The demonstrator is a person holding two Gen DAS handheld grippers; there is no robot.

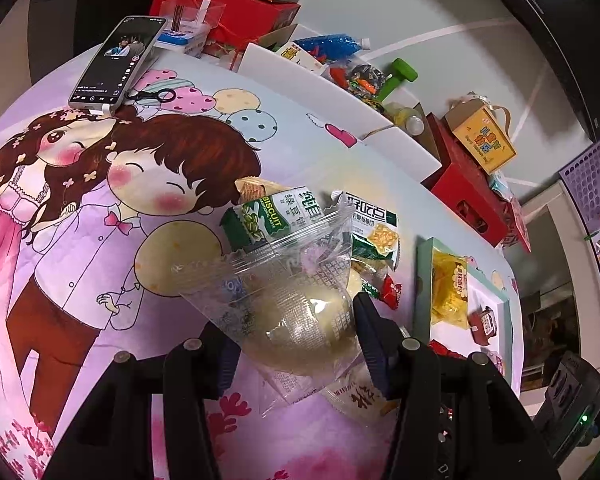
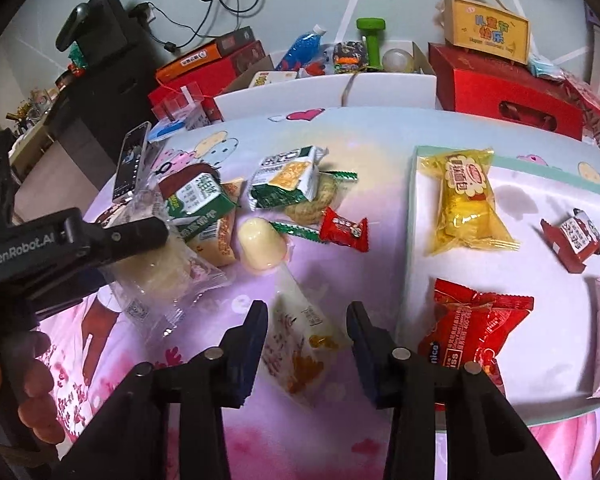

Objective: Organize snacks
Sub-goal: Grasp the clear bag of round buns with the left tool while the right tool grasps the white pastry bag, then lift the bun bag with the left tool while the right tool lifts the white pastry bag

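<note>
Two grips look shaky: left gripper (image 1: 296, 332) clamps a clear-wrapped pastry (image 1: 300, 320) off the desk (image 1: 80, 240), slippery film could slide; right gripper (image 2: 307, 324), half-open, straddles a white packet (image 2: 300, 344) beside the tray (image 2: 410, 220), maybe missing it.

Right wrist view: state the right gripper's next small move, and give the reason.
Probably close the right gripper onto the white packet. It lies between the fingers, but a gap shows on each side, so the pads do not seem to press it yet. The tray to the right already holds sorted snacks, a likely destination.
</note>
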